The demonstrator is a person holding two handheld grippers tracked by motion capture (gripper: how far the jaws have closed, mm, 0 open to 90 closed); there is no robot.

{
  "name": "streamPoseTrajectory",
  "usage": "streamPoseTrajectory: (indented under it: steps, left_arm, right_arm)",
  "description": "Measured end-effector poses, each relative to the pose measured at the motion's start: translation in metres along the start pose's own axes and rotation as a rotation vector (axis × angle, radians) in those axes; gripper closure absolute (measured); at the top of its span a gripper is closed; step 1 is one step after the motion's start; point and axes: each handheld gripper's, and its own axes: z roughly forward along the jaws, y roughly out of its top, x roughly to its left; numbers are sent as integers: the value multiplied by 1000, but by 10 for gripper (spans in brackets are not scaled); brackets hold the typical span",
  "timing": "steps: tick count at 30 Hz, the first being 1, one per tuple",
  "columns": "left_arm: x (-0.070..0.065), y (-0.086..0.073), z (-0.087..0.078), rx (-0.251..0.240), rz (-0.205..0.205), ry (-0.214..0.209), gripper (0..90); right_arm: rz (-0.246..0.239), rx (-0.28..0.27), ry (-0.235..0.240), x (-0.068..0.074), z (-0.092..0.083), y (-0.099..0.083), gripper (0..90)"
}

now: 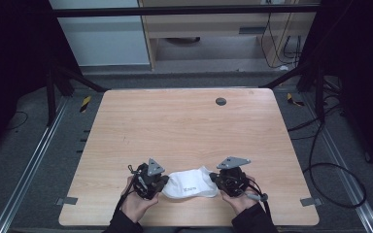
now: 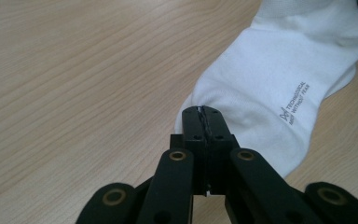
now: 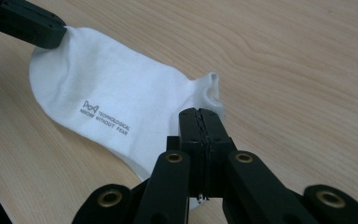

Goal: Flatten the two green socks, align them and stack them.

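Sock of white knitted cotton with small grey lettering [image 1: 190,184] lies flat near the front edge of the light wooden worktop [image 1: 184,126], stretched between the left tongs [image 1: 161,182] and right tongs [image 1: 214,179], each pressed together, pinching one end.

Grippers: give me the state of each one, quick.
Left gripper: closed, fingers pinching one end of the white sock.
Right gripper: closed, fingers pinching the sock's other end, by its opening.
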Motion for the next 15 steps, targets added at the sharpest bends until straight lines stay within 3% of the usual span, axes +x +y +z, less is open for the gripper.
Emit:
streamPoseTrajectory:
  steps: [15]
  left_arm:
    - [6,-5,14,47,-8,10,890]
  right_arm:
    - [4,34,7,-2,10,-8,894]
